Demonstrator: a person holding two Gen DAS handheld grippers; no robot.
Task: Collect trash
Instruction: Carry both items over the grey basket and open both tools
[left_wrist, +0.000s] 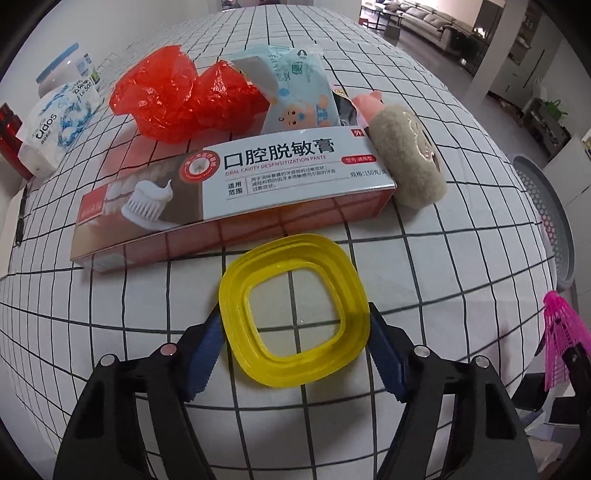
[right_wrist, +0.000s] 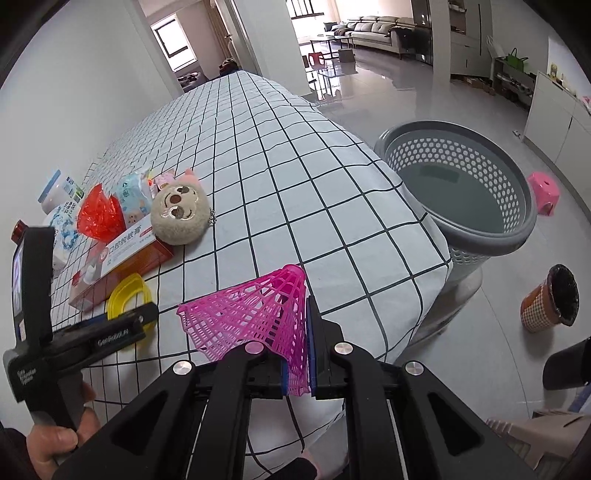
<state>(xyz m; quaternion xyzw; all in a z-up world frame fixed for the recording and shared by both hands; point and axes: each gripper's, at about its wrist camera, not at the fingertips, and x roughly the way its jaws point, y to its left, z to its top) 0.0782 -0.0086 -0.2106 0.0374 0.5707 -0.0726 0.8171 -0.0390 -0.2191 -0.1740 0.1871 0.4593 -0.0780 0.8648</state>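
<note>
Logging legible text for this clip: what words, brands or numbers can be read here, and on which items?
"口腔脱敏膏" and "ORAL CAVITY DESENSITIZATION PASTE": toothpaste box.
"适用范围" and "150克": same box; its smaller print is too small to read.
"udos": white pouch.
"500": white jar label; the rest is blurred.
"GenRobot.AI", roughly: left gripper body.
Baby wipes pack: print unreadable.
</note>
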